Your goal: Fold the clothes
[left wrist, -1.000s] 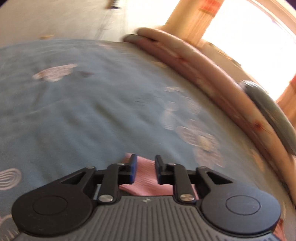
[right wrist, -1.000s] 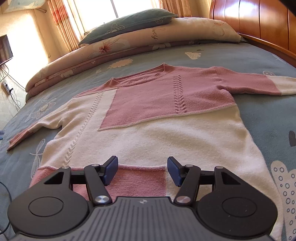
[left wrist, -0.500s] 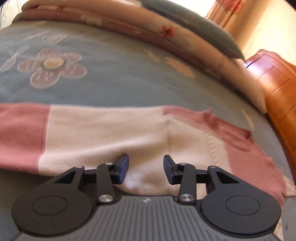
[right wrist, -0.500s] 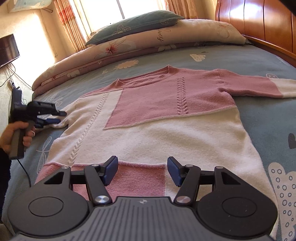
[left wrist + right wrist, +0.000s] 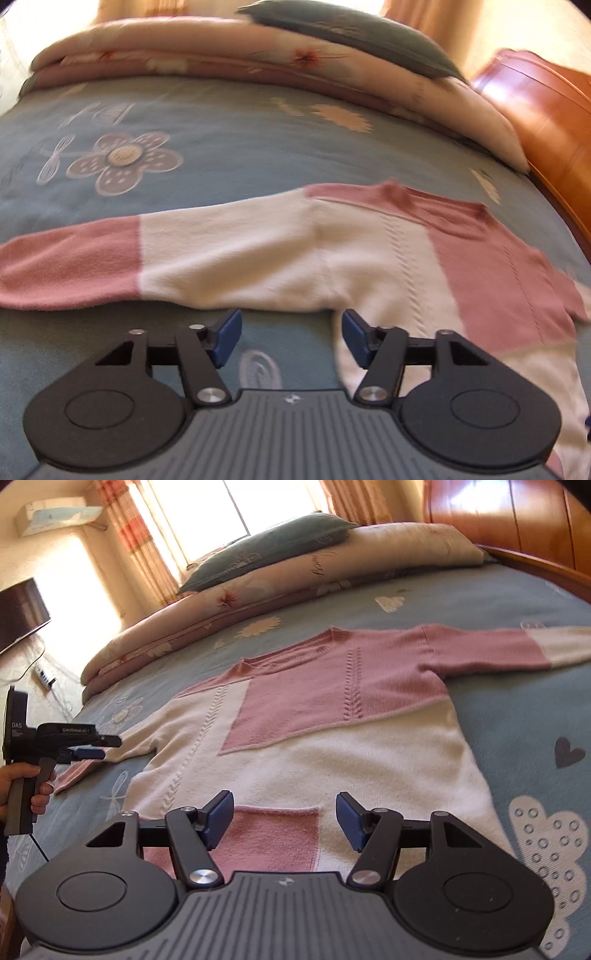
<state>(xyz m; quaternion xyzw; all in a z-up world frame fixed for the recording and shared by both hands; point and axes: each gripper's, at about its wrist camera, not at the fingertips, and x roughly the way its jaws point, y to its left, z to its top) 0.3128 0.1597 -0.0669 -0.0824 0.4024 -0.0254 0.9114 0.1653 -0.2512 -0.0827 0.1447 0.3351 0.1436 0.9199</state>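
The left tongs [image 5: 288,332] have let go and are opening, empty, beside the sweater [image 5: 314,746] sleeve; right tongs [image 5: 284,816] spread above the hem. Folding not started.

Bedspread [image 5: 517,716] open on both sides of sweater [image 5: 332,746]; clear passage w/ no raised items. Far edge blocked by rolled quilt [image 5: 258,590] w/ pillow [image 5: 266,542] on top. Wooden headboard [image 5: 498,517] closes off right side. Left gripper [image 5: 99,747], jaws opening w/ nothing between, occupies space just beside left sleeve [image 5: 166,254]. Bare bedspread strip directly under its fingers.
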